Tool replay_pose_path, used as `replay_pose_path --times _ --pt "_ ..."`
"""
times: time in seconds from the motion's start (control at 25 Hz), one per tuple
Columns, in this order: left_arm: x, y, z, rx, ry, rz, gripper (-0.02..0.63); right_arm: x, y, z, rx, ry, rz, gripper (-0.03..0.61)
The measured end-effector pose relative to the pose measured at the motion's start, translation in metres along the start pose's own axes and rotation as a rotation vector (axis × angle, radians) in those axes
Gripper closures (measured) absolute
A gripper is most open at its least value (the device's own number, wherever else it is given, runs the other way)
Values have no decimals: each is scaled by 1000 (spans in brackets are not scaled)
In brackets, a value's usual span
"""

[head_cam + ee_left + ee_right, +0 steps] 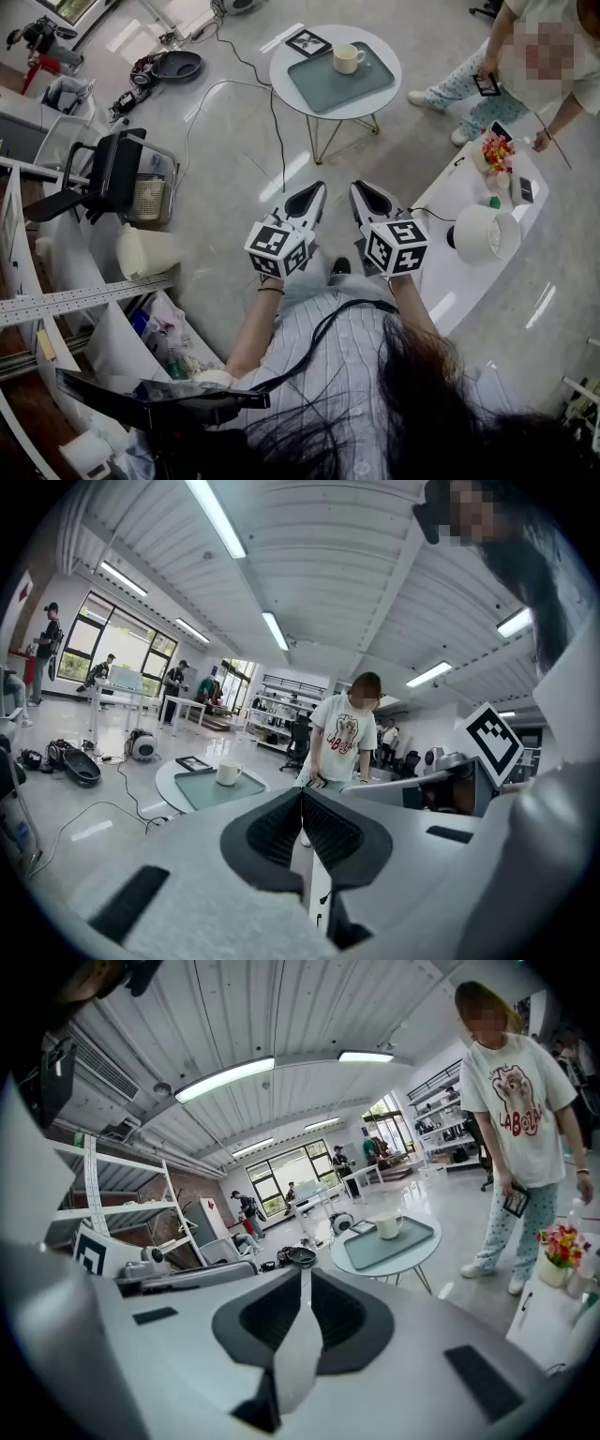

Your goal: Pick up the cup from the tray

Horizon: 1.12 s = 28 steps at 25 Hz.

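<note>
Left gripper [314,190] and right gripper [361,190] are both sitting pressed together and pinching nothing, pointing side by side toward the round worktop [375,101] and well apart from it. The cup [347,58] is standing upright on the green tray [323,89] there, its handle facing right in the head view. It is looking like stiff, smooth ceramic, light but breakable, so the handle or the rim wall is probably offering the safest hold
</note>
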State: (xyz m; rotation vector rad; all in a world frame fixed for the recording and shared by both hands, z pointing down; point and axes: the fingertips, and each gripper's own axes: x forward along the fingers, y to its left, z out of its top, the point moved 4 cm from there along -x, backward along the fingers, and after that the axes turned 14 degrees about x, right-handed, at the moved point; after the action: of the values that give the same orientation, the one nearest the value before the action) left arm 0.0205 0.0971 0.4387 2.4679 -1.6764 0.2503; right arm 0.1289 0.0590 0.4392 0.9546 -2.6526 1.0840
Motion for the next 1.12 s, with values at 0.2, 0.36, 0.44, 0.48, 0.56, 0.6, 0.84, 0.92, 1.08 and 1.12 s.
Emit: replay_pose_path --times 0.2,0.36,0.44,0.48,0.56,0.6,0.84,0.92,1.08,1.12 --pt "20 14 4 1 3 -18 601 14 -12 11 7 3 -14 528" --pt "41 32 4 -1 3 -32 601 33 -24 24 15 -4 -29 528" --pt "52 43 4 -3 4 -40 601 46 -30 31 20 -7 -38 528" --pt "57 49 5 -4 4 -45 601 53 -32 35 23 -9 -42 528" --pt "68 64 6 -3 4 -61 601 70 -35 43 30 -12 -51 528" --pt "74 73 7 -2 3 -68 601 79 -37 47 33 -11 -56 528" --pt "107 133 18 -15 1 -106 601 137 -42 73 76 -16 -86 528" --pt "117 151 20 -15 4 -124 601 155 -44 81 87 -16 -100 528" --pt "130 187 22 -16 9 -159 601 193 -43 92 95 -14 -116 528" --pt "134 197 23 -17 10 -166 601 202 -43 96 95 -16 -121 528"
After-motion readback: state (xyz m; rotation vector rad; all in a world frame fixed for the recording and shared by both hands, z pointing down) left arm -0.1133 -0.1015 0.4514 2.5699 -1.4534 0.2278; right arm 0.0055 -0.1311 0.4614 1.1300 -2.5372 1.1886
